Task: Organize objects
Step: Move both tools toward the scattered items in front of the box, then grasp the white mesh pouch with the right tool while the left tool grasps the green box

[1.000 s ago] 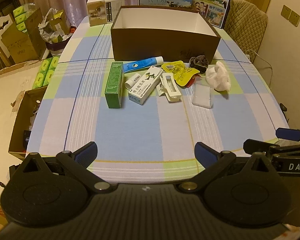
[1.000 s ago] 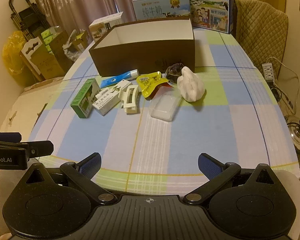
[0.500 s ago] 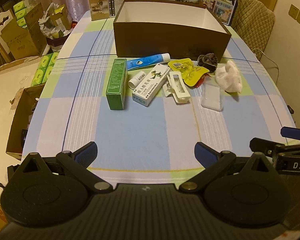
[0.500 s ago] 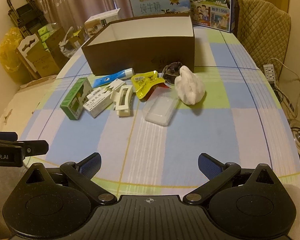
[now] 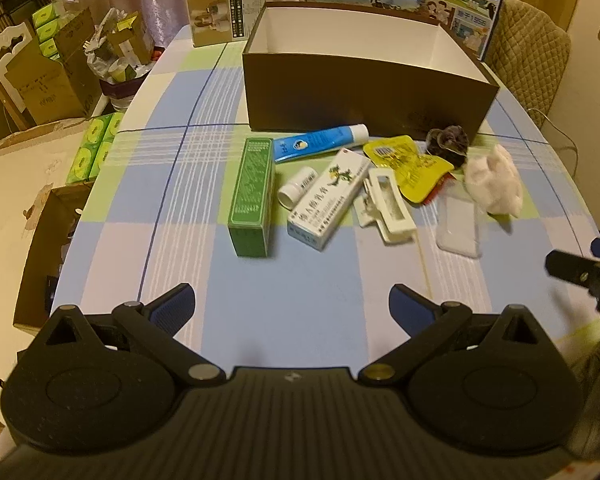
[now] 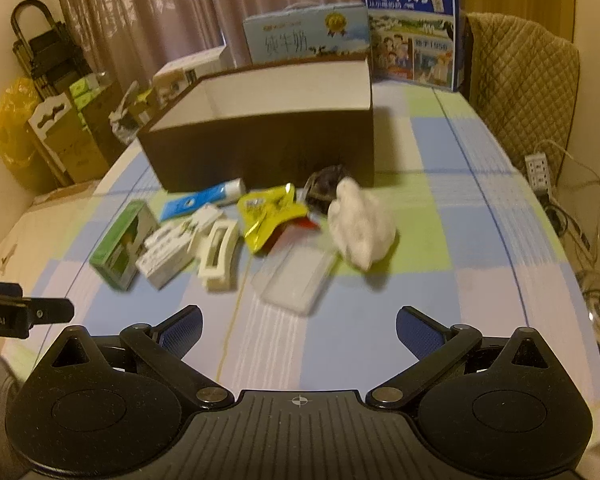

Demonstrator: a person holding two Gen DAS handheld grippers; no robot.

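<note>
Presently both claws hover over the near edge of the desk [image 5: 324, 300], which carries a blue, green and white checked cloth. Left claw [image 5: 291, 300]: jaws spread wide, nothing between them. Right claw [image 6: 299, 326]: likewise spread wide and empty; its tip also shows at 3 o'clock in the left wrist view. An open brown box [image 5: 364, 96] with a white interior stands at 12 o'clock on the desk, apparently empty as far as its inside is visible. The loose items lie in a cluster just in front of the box, all outside it. From 9 o'clock to 3 o'clock in the left wrist view: a green carton [image 5: 252, 196] lying flat; a blue tube [image 5: 320, 142] close against the box's front wall; a small white bottle [image 5: 298, 188] on its side; a white medicine box [image 5: 330, 198] angled beside the bottle; a white clip [image 5: 388, 204] touching that box's right side; a yellow pouch [image 5: 410, 164]; a dark scrunchie [image 5: 448, 142] near the box's right corner; a clear plastic case [image 5: 458, 224]; and a crumpled white tissue [image 5: 496, 182] just beyond the case. The right wrist view is blurred. Behind the brown box, two milk cartons [image 6: 414, 28] stand upright, with a white carton [image 5: 228, 14] at 11 o'clock.
</note>
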